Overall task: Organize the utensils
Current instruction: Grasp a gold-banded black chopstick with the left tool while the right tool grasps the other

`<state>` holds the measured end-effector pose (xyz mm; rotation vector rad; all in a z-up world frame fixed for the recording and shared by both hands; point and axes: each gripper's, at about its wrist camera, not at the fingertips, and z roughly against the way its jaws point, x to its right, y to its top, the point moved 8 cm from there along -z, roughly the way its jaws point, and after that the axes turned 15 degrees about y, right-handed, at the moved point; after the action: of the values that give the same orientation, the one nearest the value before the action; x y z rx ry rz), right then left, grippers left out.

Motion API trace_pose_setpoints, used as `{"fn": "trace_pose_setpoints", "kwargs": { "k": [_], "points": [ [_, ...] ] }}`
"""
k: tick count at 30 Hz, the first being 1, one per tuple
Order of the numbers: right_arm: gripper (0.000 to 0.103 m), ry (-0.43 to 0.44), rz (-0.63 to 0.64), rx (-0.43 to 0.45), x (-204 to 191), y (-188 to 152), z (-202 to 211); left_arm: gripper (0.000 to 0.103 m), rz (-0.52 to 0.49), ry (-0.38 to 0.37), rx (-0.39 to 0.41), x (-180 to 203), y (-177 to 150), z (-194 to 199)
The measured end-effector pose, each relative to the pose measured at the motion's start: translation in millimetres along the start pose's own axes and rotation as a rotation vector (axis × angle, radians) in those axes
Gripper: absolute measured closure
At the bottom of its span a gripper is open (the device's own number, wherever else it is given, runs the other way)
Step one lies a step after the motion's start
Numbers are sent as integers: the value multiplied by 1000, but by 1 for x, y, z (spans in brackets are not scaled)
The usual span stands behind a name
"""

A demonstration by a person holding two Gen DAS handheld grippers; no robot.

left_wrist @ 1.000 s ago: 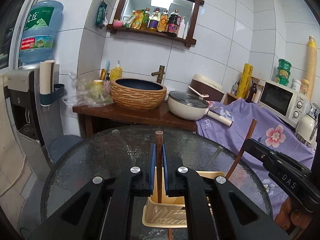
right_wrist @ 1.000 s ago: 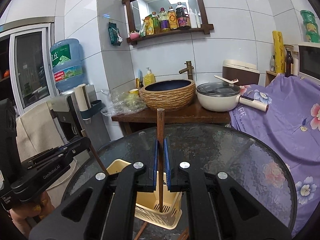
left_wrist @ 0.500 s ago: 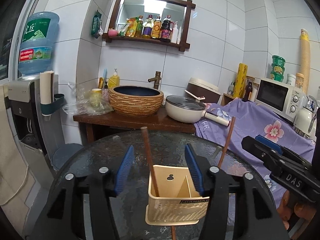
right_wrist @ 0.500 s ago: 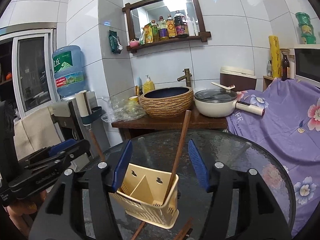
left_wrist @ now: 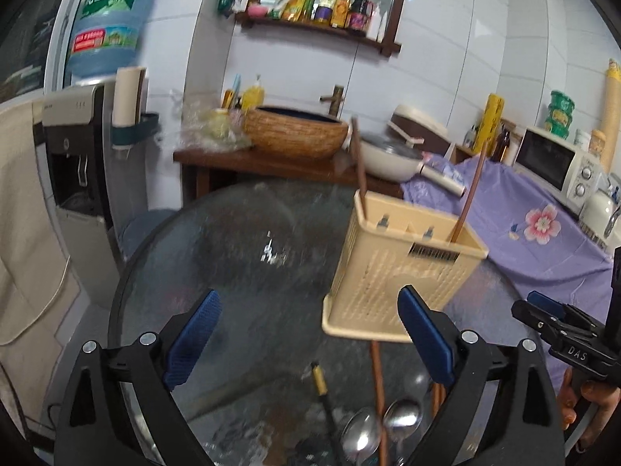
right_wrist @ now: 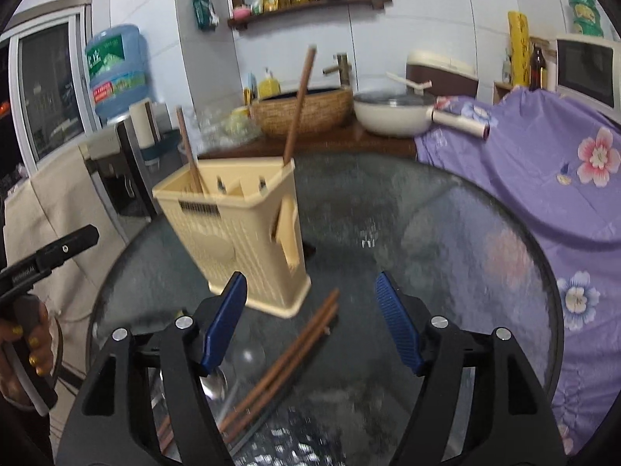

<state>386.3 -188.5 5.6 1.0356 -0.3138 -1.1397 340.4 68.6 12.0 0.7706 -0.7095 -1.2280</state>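
Both the left gripper (left_wrist: 308, 336) and the right gripper (right_wrist: 310, 320) are spread wide with nothing between the fingers. The beige holder (right_wrist: 236, 233) stands left of centre on the glass table (right_wrist: 446, 240), with 2 chopsticks (right_wrist: 299, 105) upright inside. More chopsticks (right_wrist: 287, 365) and spoons (left_wrist: 382, 425) lie at the lower middle.

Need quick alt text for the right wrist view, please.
Open right gripper hovers above loose chopsticks on the glass table. Behind them stands a cream utensil holder containing two chopsticks; a spoon lies near the left finger.
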Motion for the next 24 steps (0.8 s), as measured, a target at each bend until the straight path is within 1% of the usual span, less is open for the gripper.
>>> {"fn": "trace_pose_setpoints", "kwargs": {
  "k": [6,9,14,19,20,21,24],
  "points": [
    [34,-18,-31,-115,15,-49,-17,13,-52,27,-99,-5,-44,-20],
    [34,-24,-20,-157,15,-64,-25,14,-77,30,-134,-4,-59,-27],
    [34,-25,18,-232,6,-85,-43,17,-117,33,-177,-1,-78,-34],
    [36,-82,108,-300,0,-100,-58,21,-140,40,-207,-2,-88,-39],
    [38,-94,116,-313,0,-102,-60,21,-142,41,-213,-2,-89,-40],
    [38,-104,123,-322,0,-104,-63,22,-145,43,-217,-2,-90,-41],
    [38,-97,109,-328,1,-104,-64,22,-159,48,-225,0,-95,-42]
  ]
}}
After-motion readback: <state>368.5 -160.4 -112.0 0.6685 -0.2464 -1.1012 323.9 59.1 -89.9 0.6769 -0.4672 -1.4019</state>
